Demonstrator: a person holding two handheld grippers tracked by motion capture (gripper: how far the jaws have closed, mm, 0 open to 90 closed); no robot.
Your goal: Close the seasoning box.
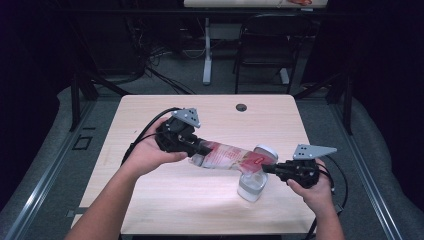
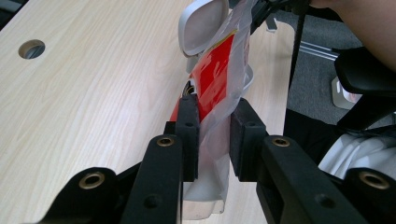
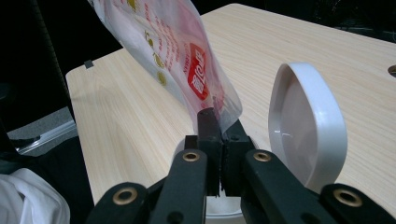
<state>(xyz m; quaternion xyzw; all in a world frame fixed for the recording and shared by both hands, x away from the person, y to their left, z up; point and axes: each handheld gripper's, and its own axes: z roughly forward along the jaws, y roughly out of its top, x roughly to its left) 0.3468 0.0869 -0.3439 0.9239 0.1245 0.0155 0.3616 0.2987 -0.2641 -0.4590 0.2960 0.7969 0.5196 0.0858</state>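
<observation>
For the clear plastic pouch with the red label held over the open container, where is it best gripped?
Probably by its flat ends, as now. The clear plastic pouch with the red label is thin and limp: the left gripper pinches one end, the right gripper the corner above the white flip-lid container, each approaching endwise.

Surface (image 1: 165,210): light wood-grain top, rectangular, rounded corners, with a round cable hole (image 1: 241,107) near the far edge. Standing directly on it, toward the near right: a clear container (image 1: 251,186) with a white hinged lid (image 1: 266,151) flipped open and upright.
</observation>
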